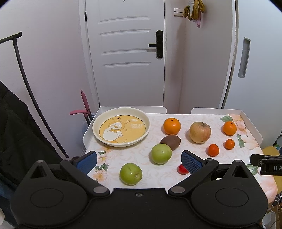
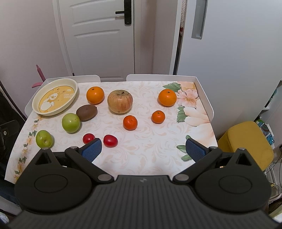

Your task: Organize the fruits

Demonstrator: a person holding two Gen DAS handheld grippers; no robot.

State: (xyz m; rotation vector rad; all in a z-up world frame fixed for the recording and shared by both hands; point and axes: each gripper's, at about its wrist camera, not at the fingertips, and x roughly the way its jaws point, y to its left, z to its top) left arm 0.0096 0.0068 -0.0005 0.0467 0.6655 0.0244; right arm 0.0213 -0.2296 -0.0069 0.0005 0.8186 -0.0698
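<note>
Right wrist view: floral tablecloth [image 2: 141,155] before white door [image 2: 98,38], yellow stool [image 2: 246,141] beside

Domestic interior, probably a home entryway or small dining corner. A white panelled door [image 1: 126,52] with a black electronic lock [image 1: 159,44] stands behind a small white table [image 1: 253,130] covered by a floral tablecloth [image 2: 149,141]. A tall white cabinet with a recessed handle [image 2: 199,19] stands just right of the door (possibly a refrigerator; cannot tell). A wall switch [image 1: 178,12], a soft item hung on the wall [image 1: 193,8], a yellow stool [image 2: 246,142] beside the table and a cartoon-duck plate [image 1: 121,129] among loose fruit all suggest household use.
</note>
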